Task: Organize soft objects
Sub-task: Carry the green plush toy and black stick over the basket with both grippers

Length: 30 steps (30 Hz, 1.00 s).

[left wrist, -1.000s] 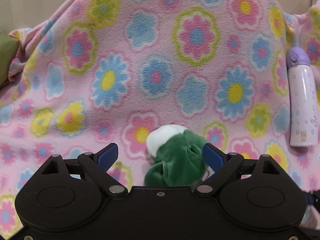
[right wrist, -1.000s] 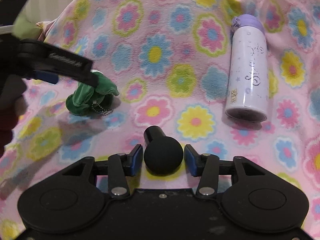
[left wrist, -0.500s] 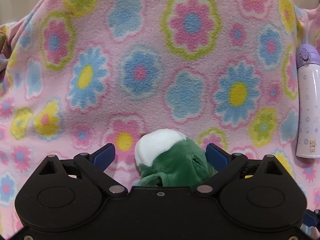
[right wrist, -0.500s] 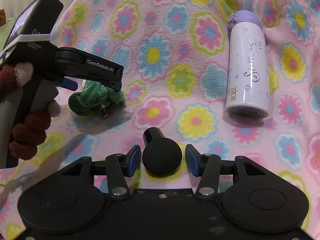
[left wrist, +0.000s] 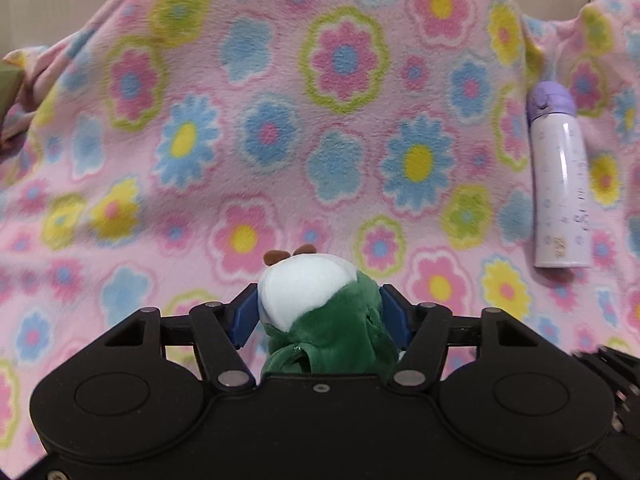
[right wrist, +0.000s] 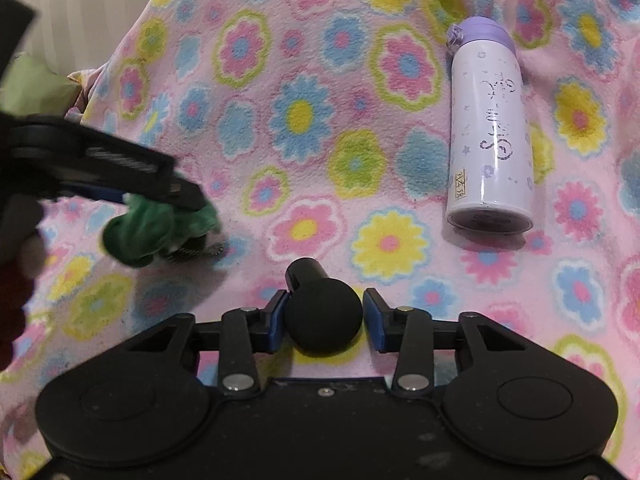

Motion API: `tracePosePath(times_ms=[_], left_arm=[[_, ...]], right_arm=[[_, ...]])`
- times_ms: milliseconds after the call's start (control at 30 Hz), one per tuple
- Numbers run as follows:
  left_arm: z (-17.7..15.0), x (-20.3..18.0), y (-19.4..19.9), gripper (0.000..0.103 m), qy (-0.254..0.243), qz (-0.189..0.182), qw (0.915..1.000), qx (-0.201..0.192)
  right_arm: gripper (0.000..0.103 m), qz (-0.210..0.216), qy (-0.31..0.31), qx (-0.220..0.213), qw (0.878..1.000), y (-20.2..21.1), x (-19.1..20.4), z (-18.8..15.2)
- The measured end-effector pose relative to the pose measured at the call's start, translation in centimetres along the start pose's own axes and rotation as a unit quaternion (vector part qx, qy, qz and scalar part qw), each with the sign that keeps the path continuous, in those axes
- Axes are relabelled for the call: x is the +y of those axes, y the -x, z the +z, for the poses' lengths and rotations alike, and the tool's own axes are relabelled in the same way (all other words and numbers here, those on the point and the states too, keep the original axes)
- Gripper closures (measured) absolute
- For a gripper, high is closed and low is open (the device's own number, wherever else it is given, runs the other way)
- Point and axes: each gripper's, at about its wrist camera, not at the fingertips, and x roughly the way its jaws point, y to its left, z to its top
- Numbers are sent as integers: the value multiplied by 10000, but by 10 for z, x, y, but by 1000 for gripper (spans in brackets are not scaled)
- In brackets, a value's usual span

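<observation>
Green plush toy [left wrist: 324, 320] clamped between left gripper [left wrist: 320, 316] pads, jaws just closed onto it (presumably for lift off floral blanket [left wrist: 280, 120]). Toy sits centred, white end poking forward past tips. Right gripper [right wrist: 324, 314] pinched around black ball-headed attachment [right wrist: 322, 312], right pad barely clear. Bottle [right wrist: 490, 132] lies well apart.

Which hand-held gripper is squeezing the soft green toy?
The left hand-held gripper. Its blue pads press both sides of the green and white plush toy. The right hand-held gripper has a hard black ball-headed piece between its pads.
</observation>
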Motion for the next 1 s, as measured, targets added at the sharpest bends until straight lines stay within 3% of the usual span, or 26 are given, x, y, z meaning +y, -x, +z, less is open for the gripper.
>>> tracePosePath(times_ms=[400, 600, 800, 1000], left_arm=[[-52, 6, 85, 43, -11, 266, 9996, 57], [-75, 9, 116, 43, 76, 334, 9992, 224], [-92, 7, 145, 43, 166, 319, 9991, 235], [-107, 3, 170, 43, 175, 324, 9992, 132]], right_arm=[[66, -42, -60, 56, 10000, 1, -1, 1], [67, -334, 208, 304, 9988, 6, 10, 2], [68, -619, 521, 559, 9951, 36, 21, -4], [68, -721, 451, 205, 9962, 90, 19, -3]])
